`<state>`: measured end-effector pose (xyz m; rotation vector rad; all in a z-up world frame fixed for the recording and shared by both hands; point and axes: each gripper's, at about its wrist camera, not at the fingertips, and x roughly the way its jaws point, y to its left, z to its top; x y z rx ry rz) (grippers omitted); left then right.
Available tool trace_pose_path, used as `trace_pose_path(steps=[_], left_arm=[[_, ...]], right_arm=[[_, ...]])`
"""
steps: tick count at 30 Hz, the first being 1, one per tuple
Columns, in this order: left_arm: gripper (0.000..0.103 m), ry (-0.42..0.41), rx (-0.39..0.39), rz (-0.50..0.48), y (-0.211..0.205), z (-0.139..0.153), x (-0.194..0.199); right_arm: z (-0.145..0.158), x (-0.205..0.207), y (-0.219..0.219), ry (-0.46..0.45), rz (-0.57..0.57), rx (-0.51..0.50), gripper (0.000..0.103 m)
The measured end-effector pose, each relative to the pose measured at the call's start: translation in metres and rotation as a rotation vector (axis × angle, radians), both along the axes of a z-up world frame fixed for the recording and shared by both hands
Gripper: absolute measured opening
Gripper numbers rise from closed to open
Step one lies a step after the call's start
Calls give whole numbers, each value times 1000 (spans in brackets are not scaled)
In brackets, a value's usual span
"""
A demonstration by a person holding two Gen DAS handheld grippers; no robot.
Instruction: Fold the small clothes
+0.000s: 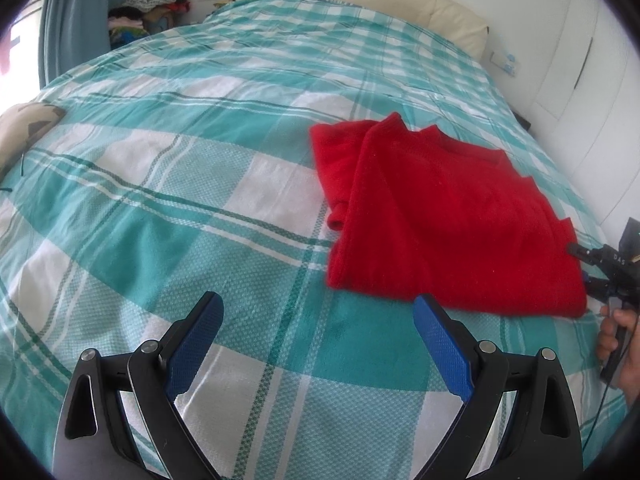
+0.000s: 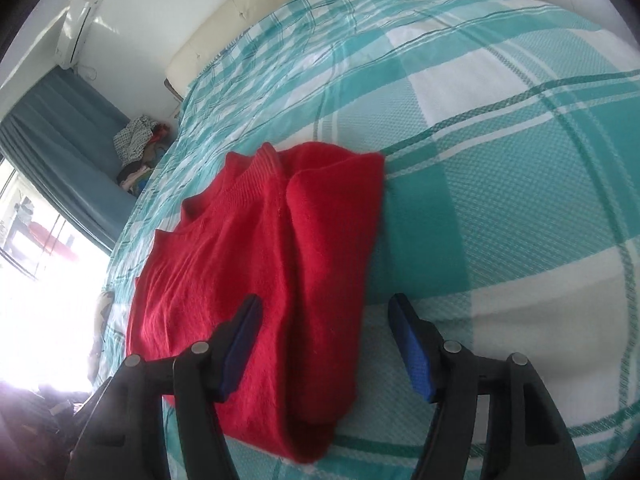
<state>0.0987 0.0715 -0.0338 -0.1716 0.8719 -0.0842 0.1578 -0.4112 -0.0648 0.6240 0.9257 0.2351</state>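
Sweater, red and partly folded, lying on teal plaid bedspread; left gripper and right gripper both with jaws apart, holding nothing.

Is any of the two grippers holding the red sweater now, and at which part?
Neither. The left gripper is open over the bedspread. The right gripper is open above the red sweater, its pads not pressing on it.

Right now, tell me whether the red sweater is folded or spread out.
Partly folded. The red sweater lies on the checked bedspread with its sleeves and sides turned in over the body; the lengthwise fold remains.
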Motion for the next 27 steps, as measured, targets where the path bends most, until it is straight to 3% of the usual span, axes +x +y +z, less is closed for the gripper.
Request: trace_pose_path(steps=[1, 2, 3, 5, 9, 11, 14, 18, 21, 23, 25, 27], left_arm=[[96, -2, -9, 6, 3, 1, 1], [97, -4, -16, 13, 7, 2, 1], [96, -6, -21, 20, 11, 4, 2], [96, -17, -27, 45, 22, 7, 3], [96, -38, -40, 98, 46, 17, 6], [96, -53, -59, 112, 56, 22, 8], [96, -72, -26, 148, 67, 23, 9], [96, -36, -39, 170, 79, 12, 13], [96, -14, -36, 169, 84, 7, 14], [96, -6, -35, 176, 89, 6, 13], [96, -2, -48, 183, 96, 7, 13], [96, -2, -61, 190, 101, 9, 12]], right_arm=[[-2, 7, 8, 19, 24, 1, 54], [-5, 14, 17, 64, 35, -37, 19], [-6, 18, 25, 93, 33, -80, 12], [7, 22, 40, 102, 21, -171, 11], [68, 33, 80, 39, 34, -194, 11], [96, 46, 117, 11, 89, -216, 11], [121, 67, 188, -14, 184, -257, 11], [106, 84, 282, -18, 292, -324, 11], [74, 91, 330, 45, 402, -275, 18], [66, 87, 345, 67, 462, -203, 21], [79, 76, 341, 11, 490, -137, 24], [100, 68, 328, -53, 468, -116, 34]])
